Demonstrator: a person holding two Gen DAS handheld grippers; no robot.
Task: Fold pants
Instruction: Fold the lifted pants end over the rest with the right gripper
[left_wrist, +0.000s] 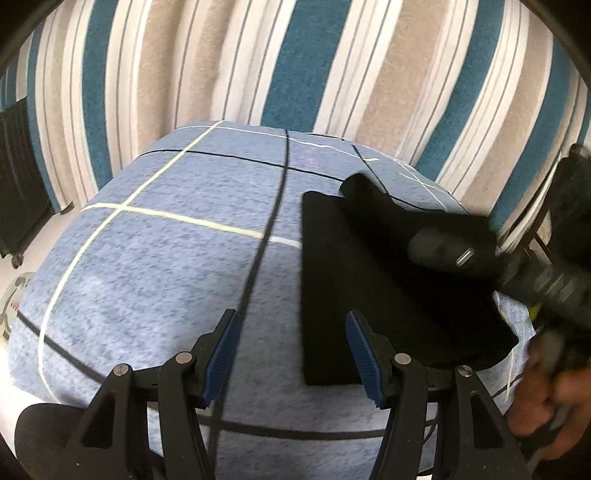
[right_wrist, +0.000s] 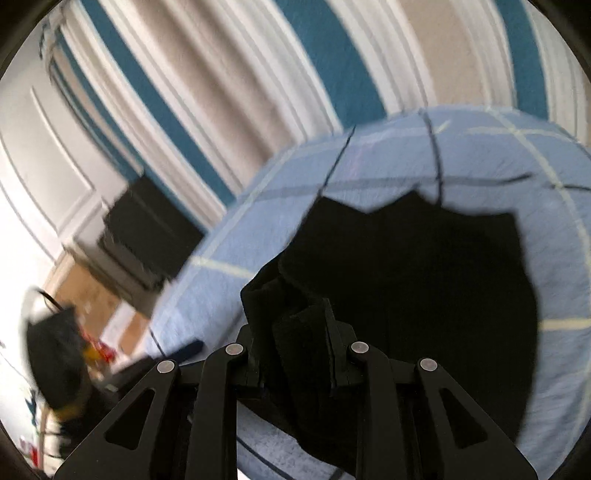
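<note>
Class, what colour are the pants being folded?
Black pants; clearest in the left wrist view.

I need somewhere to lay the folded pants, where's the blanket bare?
Bare: the blanket's left half, from the black pants across to its left edge. Crowded: the right side, where the right gripper holds the pants.

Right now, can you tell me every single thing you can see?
pants: one, black, partly folded on the blanket, one bunch pinched in the right gripper
blanket: one, light blue with yellow, white and black lines, under the pants
striped fabric: one, teal, beige and white, behind the blanket
dark box: one, black, blurred, beside the blanket
left gripper: one, black with blue pads, jaws open and empty above the blanket
right gripper: one, black, jaws shut on pants
hand: one, blurred, on the right gripper
</note>
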